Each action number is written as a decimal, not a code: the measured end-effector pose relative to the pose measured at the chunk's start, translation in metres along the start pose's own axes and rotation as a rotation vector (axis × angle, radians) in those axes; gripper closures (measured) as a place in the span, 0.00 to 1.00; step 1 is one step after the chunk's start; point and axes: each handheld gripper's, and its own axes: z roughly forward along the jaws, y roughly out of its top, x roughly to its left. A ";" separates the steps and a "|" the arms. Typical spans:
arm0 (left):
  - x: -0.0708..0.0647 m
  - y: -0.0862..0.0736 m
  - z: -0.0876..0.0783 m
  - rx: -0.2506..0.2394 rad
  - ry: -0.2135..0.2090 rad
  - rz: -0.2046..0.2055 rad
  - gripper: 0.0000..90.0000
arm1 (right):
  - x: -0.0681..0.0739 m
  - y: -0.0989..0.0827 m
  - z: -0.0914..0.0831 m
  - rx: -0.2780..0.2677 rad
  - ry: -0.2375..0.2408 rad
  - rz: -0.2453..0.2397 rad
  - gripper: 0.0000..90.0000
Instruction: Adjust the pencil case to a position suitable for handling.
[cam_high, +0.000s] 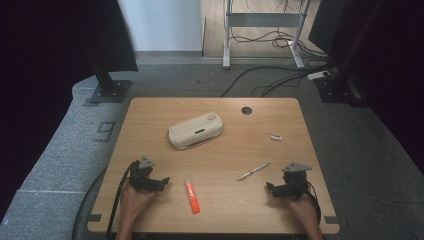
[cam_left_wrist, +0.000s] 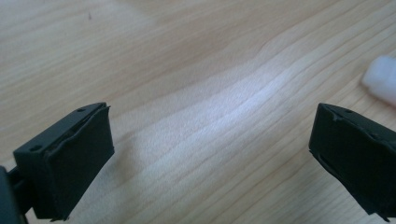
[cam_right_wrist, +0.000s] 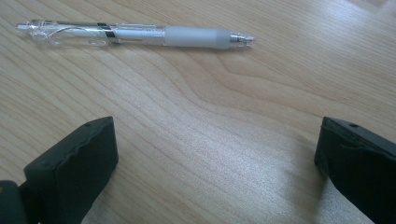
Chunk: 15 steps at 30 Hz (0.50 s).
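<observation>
Both grippers rest low on the near part of the light wooden table (cam_high: 150, 110), each held in one of the person's hands. The left gripper (cam_high: 161, 182) sits near the table's front-left corner with its jaws spread wide and nothing between them; in the left gripper view bare wood grain shows between its black pads (cam_left_wrist: 70, 163), and a blurred whitish end (most likely the marker's cap) (cam_left_wrist: 382, 79) enters at the right edge. Just beside that gripper, toward the table's middle, lies the orange marker pen with a pale cap (cam_high: 192, 195), flat on the wood and apart from the jaws. The right gripper (cam_high: 272, 189) sits near the front-right corner, jaws likewise wide apart and empty. Ahead of it lies the clear plastic ballpoint pen with a frosted grip (cam_right_wrist: 135, 33), near the jaws but not touching; from above the pen (cam_high: 253, 171) lies slanted. Farther back, at mid-table, rests a beige zipped pencil case (cam_high: 195, 130), closed. To its right, well apart, lies a small white object (cam_high: 276, 137), too small to identify. At the far edge is a round black cable hole (cam_high: 246, 110).
</observation>
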 end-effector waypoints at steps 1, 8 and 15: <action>0.001 0.002 -0.001 -0.002 -0.008 -0.001 0.00 | 0.000 0.000 0.000 0.000 0.000 0.000 0.00; 0.004 0.015 -0.001 -0.023 -0.031 -0.004 0.00 | 0.000 0.000 0.000 0.000 0.000 0.000 0.00; 0.003 0.034 0.001 -0.056 -0.066 -0.011 0.02 | 0.000 0.000 0.000 0.000 0.000 0.000 0.00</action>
